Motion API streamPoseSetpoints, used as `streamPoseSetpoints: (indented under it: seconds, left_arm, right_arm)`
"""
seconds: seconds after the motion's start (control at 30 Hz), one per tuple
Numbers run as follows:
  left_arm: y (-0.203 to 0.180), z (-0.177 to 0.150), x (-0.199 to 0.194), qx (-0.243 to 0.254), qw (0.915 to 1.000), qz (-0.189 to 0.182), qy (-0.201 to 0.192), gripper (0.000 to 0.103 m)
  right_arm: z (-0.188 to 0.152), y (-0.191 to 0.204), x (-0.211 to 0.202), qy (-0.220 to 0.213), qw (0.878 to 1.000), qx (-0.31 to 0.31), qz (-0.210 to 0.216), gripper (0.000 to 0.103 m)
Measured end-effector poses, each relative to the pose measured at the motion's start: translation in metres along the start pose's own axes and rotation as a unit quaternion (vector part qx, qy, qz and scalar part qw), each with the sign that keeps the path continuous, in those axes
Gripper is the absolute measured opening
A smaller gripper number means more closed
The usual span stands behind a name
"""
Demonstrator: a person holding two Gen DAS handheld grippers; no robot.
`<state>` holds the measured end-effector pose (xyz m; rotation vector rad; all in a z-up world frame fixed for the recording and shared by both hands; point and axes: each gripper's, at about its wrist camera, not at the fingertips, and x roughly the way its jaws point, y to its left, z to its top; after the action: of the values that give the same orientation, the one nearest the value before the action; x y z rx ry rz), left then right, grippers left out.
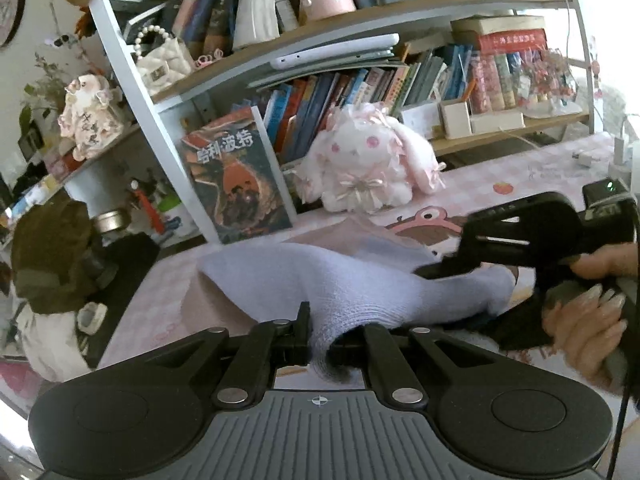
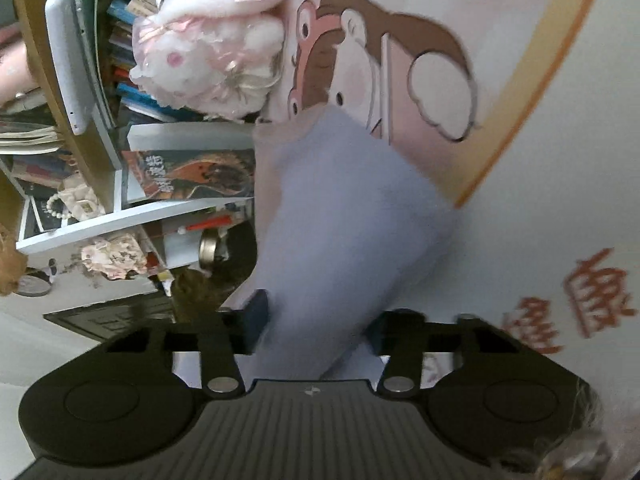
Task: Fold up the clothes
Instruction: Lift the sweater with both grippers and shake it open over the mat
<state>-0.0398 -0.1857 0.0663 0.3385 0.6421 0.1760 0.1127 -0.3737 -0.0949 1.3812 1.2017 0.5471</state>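
A pale lilac knitted garment [image 1: 360, 280] lies bunched on the pink table cover [image 1: 520, 176]. My left gripper [image 1: 332, 344] is shut on its near edge, the fabric pinched between the fingers and lifted a little. From the right comes my right gripper [image 1: 434, 270], held by a hand [image 1: 588, 320], its tips on the garment's right end. In the right wrist view, which is rolled on its side, the lilac garment [image 2: 352, 208] fills the gap of the right gripper [image 2: 316, 328], with both fingers against it. Below lies the cartoon-printed table cover [image 2: 540, 160].
A pink-and-white plush rabbit [image 1: 368, 160] [image 2: 208, 52] and an upright book [image 1: 240, 184] stand at the table's far edge, against a white bookshelf [image 1: 132, 80] full of books. A white charger plug [image 1: 584, 158] lies far right. A dark brown soft object [image 1: 52, 256] sits left.
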Motion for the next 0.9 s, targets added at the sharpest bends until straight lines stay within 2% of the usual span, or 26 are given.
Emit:
streamPoseSetpoints:
  seconds: [0.03,0.07,0.17,0.23,0.3,0.37,0.4,0.43,0.5,0.57,0.63,0.7,0.73,0.8,0.83,0.9]
  left_arm:
    - [0.000,-0.002,-0.002,0.003,1.0000,0.002,0.001,0.005]
    - [0.000,-0.003,-0.004,0.005,1.0000,0.001,0.001,0.005]
    - [0.004,0.002,-0.016,-0.006,0.9998,-0.008,-0.018,0.005]
    - [0.010,0.014,-0.034,-0.024,0.9974,-0.027,-0.063,0.005]
    - [0.022,0.031,-0.055,-0.051,0.9903,-0.057,-0.116,0.005]
    - [0.040,0.046,-0.076,-0.086,0.9747,-0.107,-0.176,0.005]
    - [0.050,0.051,-0.086,-0.102,0.9640,-0.137,-0.204,0.005]
    - [0.059,0.055,-0.095,-0.117,0.9513,-0.167,-0.232,0.005]
    - [0.079,0.064,-0.114,-0.147,0.9202,-0.224,-0.285,0.005]
    - [0.099,0.061,-0.119,-0.174,0.8965,-0.269,-0.306,0.005]
    - [0.114,0.050,-0.102,-0.209,0.8924,-0.285,-0.281,0.005]
    - [0.129,0.037,-0.084,-0.243,0.8875,-0.299,-0.253,0.005]
    - [0.134,0.025,-0.066,-0.269,0.8877,-0.302,-0.220,0.005]
    - [0.136,0.001,-0.032,-0.302,0.8957,-0.288,-0.153,0.005]
    - [0.135,-0.012,-0.012,-0.306,0.9035,-0.276,-0.119,0.005]
    - [0.130,-0.030,0.022,-0.295,0.9212,-0.247,-0.062,0.005]
  right_arm:
    - [-0.001,0.001,-0.004,0.001,1.000,-0.009,-0.002,0.023]
    - [-0.001,0.003,-0.009,0.000,1.000,-0.021,-0.002,0.019]
    - [-0.003,0.030,-0.031,-0.022,0.996,-0.084,0.025,0.014]
    - [-0.002,0.056,-0.049,-0.040,0.989,-0.125,0.062,0.013]
    - [-0.001,0.095,-0.069,-0.062,0.978,-0.168,0.112,0.013]
    - [-0.008,0.142,-0.093,-0.086,0.956,-0.230,0.163,0.013]
    - [-0.011,0.166,-0.105,-0.097,0.942,-0.260,0.189,0.013]
    - [-0.015,0.189,-0.116,-0.107,0.927,-0.289,0.213,0.013]
    - [-0.029,0.226,-0.131,-0.107,0.902,-0.336,0.250,0.013]
    - [-0.043,0.263,-0.144,-0.105,0.874,-0.382,0.282,0.013]
    - [-0.057,0.287,-0.137,-0.095,0.863,-0.419,0.265,0.013]
    - [-0.063,0.294,-0.113,-0.080,0.869,-0.438,0.216,0.013]
    - [-0.061,0.289,-0.090,-0.071,0.877,-0.440,0.179,0.013]
    - [-0.056,0.277,-0.042,-0.052,0.889,-0.443,0.101,0.013]
    - [-0.052,0.263,-0.012,-0.042,0.894,-0.443,0.054,0.013]
    - [-0.046,0.235,0.041,-0.029,0.893,-0.449,-0.027,0.013]
